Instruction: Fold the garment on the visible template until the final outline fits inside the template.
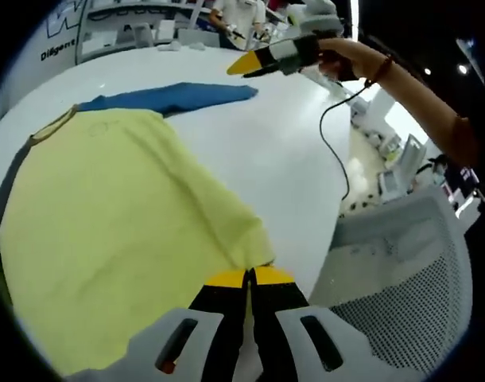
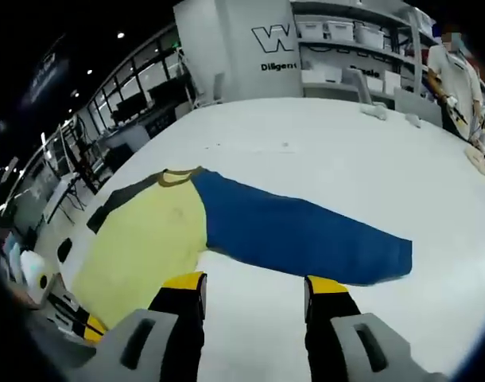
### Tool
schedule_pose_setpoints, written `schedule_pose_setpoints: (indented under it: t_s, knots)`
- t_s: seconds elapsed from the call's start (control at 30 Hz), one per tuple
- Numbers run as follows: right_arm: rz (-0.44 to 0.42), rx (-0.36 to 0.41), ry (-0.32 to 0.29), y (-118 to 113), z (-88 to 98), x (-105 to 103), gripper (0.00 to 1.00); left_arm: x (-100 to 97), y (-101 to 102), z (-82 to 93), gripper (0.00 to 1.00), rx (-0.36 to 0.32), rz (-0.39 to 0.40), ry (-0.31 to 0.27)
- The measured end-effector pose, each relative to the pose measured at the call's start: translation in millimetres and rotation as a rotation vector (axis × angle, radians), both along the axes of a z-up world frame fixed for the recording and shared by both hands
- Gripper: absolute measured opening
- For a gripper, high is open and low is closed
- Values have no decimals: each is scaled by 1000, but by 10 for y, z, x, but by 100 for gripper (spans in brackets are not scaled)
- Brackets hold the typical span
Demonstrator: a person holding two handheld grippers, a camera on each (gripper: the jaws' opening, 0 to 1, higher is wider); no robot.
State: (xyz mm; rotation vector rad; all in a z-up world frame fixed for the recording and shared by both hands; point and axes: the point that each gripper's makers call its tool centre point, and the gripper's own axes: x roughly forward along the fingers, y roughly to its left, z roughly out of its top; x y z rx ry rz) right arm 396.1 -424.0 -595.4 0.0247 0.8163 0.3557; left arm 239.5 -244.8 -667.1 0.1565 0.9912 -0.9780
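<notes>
A: Where's the shirt (image 2: 147, 239) relative to your grippers?

B: Flat on the white counter (image 2: 338, 159). Your left gripper (image 1: 249, 277) is clenched on the yellow hem corner. Your right gripper (image 2: 254, 288) is released, its jaws spread, poised just short of the blue sleeve (image 2: 302, 235).

A: How does that sleeve lie?

B: Its long axis runs crosswise to your right jaws, from the collar out to the cuff. The right is nearer, so I'd judge the sleeve fold falls to it.

A: Surroundings?

B: The counter looks smooth; a mesh chair (image 1: 409, 278) stands beside its edge, shelves (image 2: 362, 40) stand beyond. I can't make out a template.
</notes>
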Motion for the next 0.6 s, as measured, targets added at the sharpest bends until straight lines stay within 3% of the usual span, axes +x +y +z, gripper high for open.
schedule_pose_setpoints:
  t_s: [0.13,0.2,0.3,0.47,0.6]
  knots:
    - [-2,-10,-5,-40,32,-49,47,-15,31,-1,0,22,-23,-27]
    - [-12,-14,-14,-87,59,-49,48,-7,54,16,8,40,-28,-55]
    - [-34,-19,-24,-196,99,-50,52,11,12,136,21,29,-73,-150]
    - [-73,-35,-30,-370,119,-58,59,-20,-209,382,31,-32,-193,-310]
    - [-103,-30,-29,-502,114,-76,63,-61,-392,415,34,-66,-252,-334]
